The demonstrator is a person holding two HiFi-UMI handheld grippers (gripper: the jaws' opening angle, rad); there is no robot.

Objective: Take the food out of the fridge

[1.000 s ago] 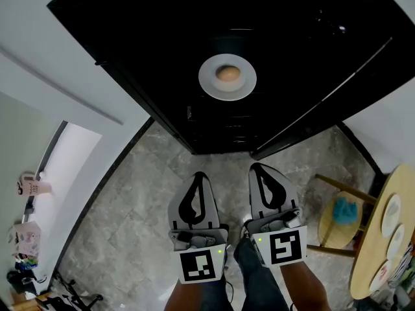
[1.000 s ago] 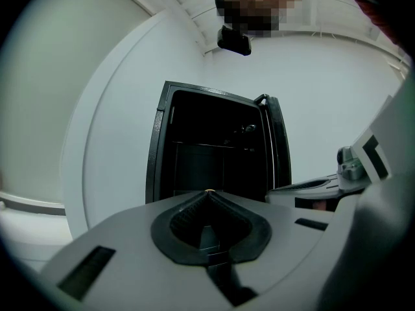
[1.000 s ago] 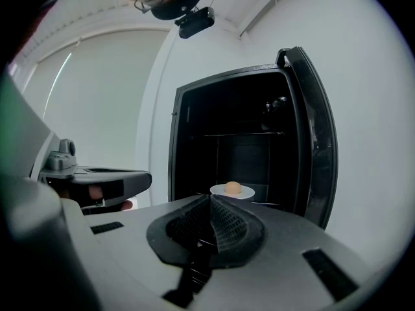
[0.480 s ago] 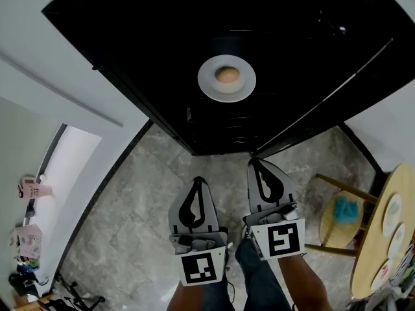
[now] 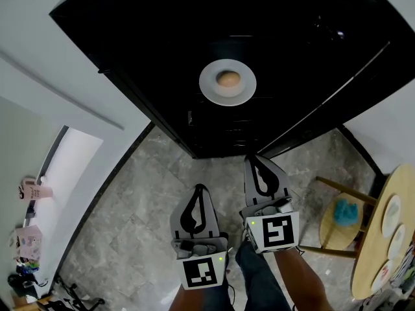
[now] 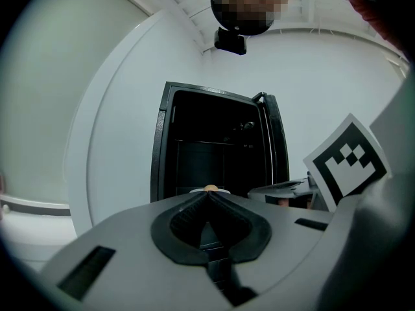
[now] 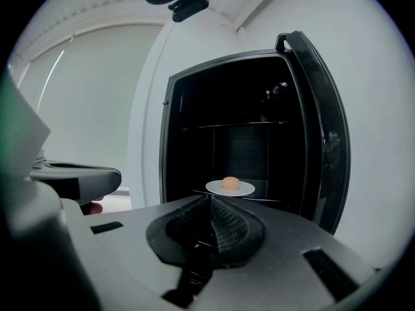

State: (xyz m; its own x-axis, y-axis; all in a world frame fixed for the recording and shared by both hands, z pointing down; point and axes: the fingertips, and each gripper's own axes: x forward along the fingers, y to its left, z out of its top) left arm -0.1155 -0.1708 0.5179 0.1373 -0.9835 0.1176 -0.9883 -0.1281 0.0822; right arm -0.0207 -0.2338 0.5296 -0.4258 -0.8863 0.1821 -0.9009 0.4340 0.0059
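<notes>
Fridge [image 5: 162, 50]: black, door swung wide.
Food [image 5: 227, 78]: round, tan, on a white plate [image 5: 211, 91] on a shelf inside the fridge.
Left gripper [image 5: 199, 189]: in front of the fridge, jaws pressed together, holding nothing.
Right gripper [image 5: 250, 160]: nearer the fridge, just short of it, jaws closed, empty.

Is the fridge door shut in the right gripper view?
No, the fridge door stands swung open, and the plate with the food shows inside.
</notes>
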